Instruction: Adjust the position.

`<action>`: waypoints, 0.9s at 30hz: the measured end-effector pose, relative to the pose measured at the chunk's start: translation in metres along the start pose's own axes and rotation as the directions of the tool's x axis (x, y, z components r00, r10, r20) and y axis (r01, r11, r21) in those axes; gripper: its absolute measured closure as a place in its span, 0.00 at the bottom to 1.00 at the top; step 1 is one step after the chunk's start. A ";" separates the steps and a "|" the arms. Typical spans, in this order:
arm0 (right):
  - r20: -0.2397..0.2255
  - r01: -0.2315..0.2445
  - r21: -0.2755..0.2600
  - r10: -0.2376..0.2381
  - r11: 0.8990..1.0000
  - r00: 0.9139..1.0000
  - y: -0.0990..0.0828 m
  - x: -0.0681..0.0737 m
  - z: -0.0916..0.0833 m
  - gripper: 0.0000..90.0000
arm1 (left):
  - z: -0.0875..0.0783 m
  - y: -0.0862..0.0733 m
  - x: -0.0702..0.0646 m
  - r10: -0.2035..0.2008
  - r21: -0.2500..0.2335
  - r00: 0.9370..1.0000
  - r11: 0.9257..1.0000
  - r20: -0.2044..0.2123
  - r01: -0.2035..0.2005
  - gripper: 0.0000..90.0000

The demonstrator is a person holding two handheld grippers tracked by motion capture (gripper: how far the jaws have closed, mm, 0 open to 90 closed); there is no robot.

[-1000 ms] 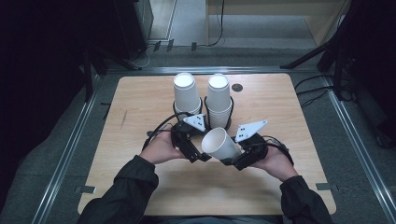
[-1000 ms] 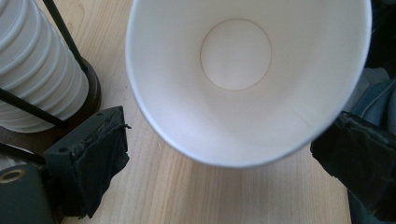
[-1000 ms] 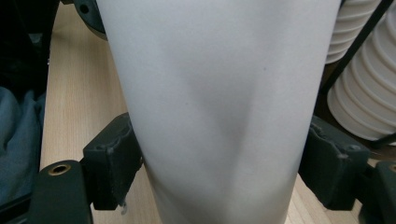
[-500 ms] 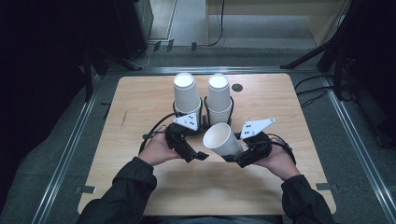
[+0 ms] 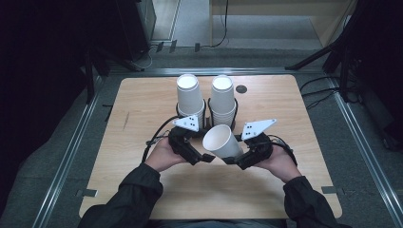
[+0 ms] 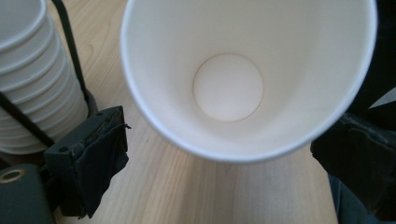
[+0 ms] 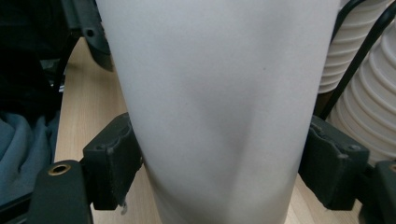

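Note:
A white paper cup point(image 5: 222, 141) hangs tilted above the table's middle, its mouth turned up and to the left. My right gripper point(image 5: 235, 160) is shut on its lower body. In the right gripper view both pads point(image 7: 112, 161) press the cup wall point(image 7: 219, 116), which is slightly dented. My left gripper point(image 5: 203, 156) sits just left of the cup, open. In the left gripper view I look straight into the empty cup point(image 6: 229, 88), and the rim stands between the widely spread jaws without touching them.
Two tall stacks of white paper cups point(image 5: 190, 97) point(image 5: 222, 97) stand in black wire holders just behind the grippers. Bare wooden table point(image 5: 138, 109) lies to either side and in front. A small dark hole point(image 5: 241, 89) sits at the back right.
The cup has tipped slightly and drifted a little towards the stacks in the right gripper. The left gripper has eased a bit to the left, still open.

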State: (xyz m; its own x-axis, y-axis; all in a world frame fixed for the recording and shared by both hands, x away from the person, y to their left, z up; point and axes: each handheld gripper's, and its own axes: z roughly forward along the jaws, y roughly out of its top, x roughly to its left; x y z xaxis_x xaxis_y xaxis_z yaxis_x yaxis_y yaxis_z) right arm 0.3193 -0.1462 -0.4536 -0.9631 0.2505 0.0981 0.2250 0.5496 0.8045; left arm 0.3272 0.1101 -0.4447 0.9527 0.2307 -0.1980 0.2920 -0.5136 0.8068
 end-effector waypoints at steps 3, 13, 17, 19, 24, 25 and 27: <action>-0.013 -0.001 -0.005 0.001 1.000 1.000 0.001 0.001 0.004 0.24 | 0.004 0.001 -0.001 -0.009 -0.013 1.000 1.000 0.002 0.009 0.05; -0.046 -0.006 -0.018 0.005 1.000 0.999 0.004 0.004 0.015 0.24 | 0.005 0.000 0.000 -0.062 -0.099 0.997 0.993 0.047 0.066 0.05; -0.054 -0.015 -0.021 0.014 1.000 0.998 0.004 0.003 0.015 0.24 | 0.003 0.001 -0.002 -0.056 -0.086 0.998 0.994 0.038 0.059 0.15; -0.056 -0.013 -0.021 0.012 1.000 0.998 0.003 0.003 0.015 0.24 | 0.003 0.002 -0.003 -0.059 -0.080 0.998 0.995 0.036 0.062 0.16; -0.060 -0.020 0.004 0.021 1.000 0.998 0.002 0.003 0.017 0.25 | 0.005 0.002 -0.003 -0.053 -0.049 0.998 0.997 0.031 0.054 0.21; -0.060 -0.022 0.008 0.022 1.000 0.998 0.002 0.003 0.018 0.25 | 0.005 0.002 -0.004 -0.050 -0.046 0.998 0.998 0.029 0.051 0.22; -0.058 -0.021 0.010 0.021 1.000 0.998 0.001 0.003 0.018 0.25 | 0.005 0.003 -0.004 -0.039 -0.039 0.999 0.998 0.023 0.040 0.22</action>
State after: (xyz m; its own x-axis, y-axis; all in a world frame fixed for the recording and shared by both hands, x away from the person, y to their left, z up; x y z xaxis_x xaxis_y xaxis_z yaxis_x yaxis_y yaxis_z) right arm 0.3196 -0.1301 -0.4629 -0.9650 0.2158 0.1490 0.2465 0.5524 0.7963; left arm 0.3243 0.1038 -0.4445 0.9421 0.2319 -0.2422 0.3266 -0.4713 0.8193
